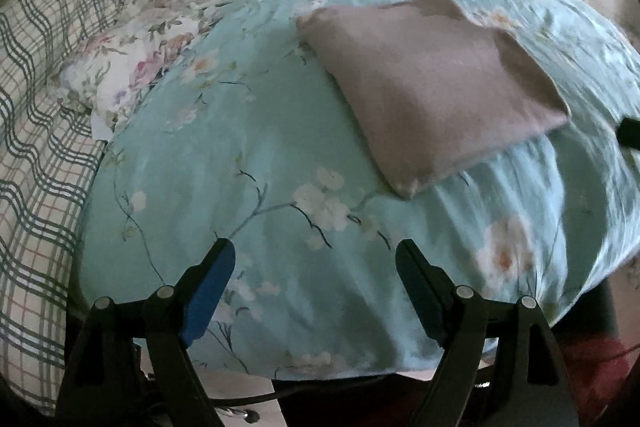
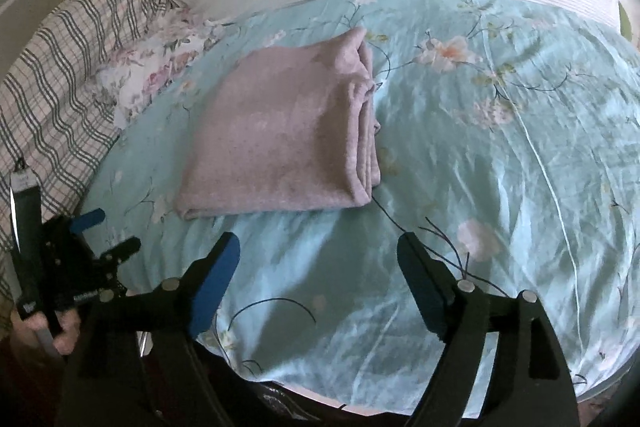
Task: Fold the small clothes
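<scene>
Folded pink garment [image 2: 280, 131] lying on teal floral sheet [image 2: 480, 187] — soft, light, limp; best pinched at layered right edge. Left gripper [image 1: 315, 255] and right gripper [image 2: 319, 249] spread wide, empty, on the near side — clear of cloth.

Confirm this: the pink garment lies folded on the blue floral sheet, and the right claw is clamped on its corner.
Not quite. The right claw is open and holds nothing, short of the pink garment, as the right wrist view shows. The garment does lie folded on the blue floral sheet.
</scene>
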